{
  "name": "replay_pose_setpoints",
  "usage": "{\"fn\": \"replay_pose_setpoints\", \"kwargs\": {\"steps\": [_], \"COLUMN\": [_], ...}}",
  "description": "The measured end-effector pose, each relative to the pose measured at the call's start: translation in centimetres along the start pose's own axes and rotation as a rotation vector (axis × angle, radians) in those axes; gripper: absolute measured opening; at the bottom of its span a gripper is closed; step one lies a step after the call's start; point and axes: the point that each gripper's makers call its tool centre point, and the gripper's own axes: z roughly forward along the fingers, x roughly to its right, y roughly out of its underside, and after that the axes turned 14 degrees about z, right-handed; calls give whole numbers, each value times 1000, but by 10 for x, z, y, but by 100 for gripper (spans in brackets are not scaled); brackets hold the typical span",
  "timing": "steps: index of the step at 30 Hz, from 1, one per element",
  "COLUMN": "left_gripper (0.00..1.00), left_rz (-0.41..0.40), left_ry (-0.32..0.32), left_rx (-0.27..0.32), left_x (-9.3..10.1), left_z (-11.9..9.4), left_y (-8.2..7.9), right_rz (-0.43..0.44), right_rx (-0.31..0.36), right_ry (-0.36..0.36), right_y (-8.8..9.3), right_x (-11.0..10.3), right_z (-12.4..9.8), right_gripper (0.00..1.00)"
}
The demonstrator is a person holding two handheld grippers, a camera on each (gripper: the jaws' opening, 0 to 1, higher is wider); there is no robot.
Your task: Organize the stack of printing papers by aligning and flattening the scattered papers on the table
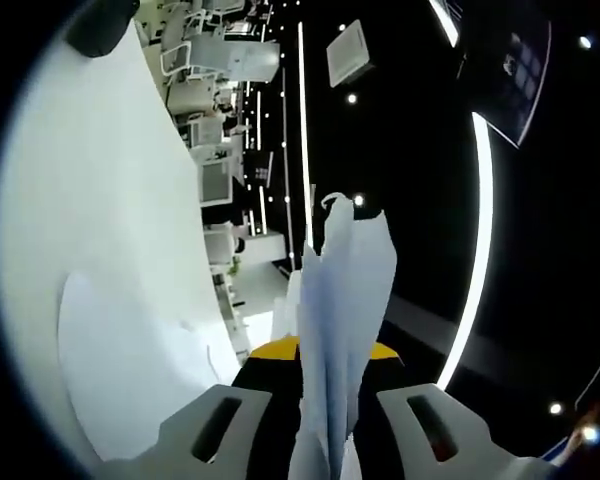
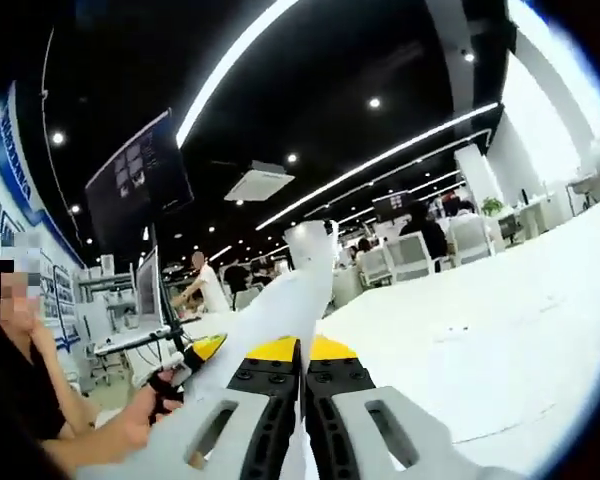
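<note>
A sheaf of white printing papers [image 1: 345, 300] stands on edge between the jaws of my left gripper [image 1: 325, 405], which is shut on it; its top corner is curled. In the right gripper view the same white papers [image 2: 280, 300] rise edge-on from my right gripper [image 2: 302, 375], whose black pads [image 2: 268, 400] are pressed shut on them. The left gripper [image 2: 195, 355], with a yellow tip and a hand on it, shows at the lower left beside the sheaf. The white table [image 1: 110, 220] runs along the left; it also lies to the right as the table [image 2: 520, 330].
A loose sheet [image 1: 130, 380] lies flat on the table, and another sheet's edge [image 2: 480, 425] shows on it. A person [image 2: 20, 400] sits at the left. Beyond are office chairs [image 2: 410, 255], desks, monitors and a hanging screen [image 2: 135, 180].
</note>
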Motion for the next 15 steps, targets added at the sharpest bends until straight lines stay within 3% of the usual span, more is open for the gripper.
{"fn": "replay_pose_setpoints", "kwargs": {"steps": [4,8,15], "left_gripper": [19,18,18], "left_rz": [3,4,6], "left_ry": [3,-2,2], "left_rx": [2,3,4], "left_x": [1,0,2], "left_z": [0,0,0], "left_y": [0,1,1], "right_rz": [152,218,241], "right_rx": [27,31,22], "right_ry": [30,55,75], "right_y": [8,21,37], "right_x": [6,10,11], "right_z": [-12,-20,-26], "right_gripper": [0,0,0]}}
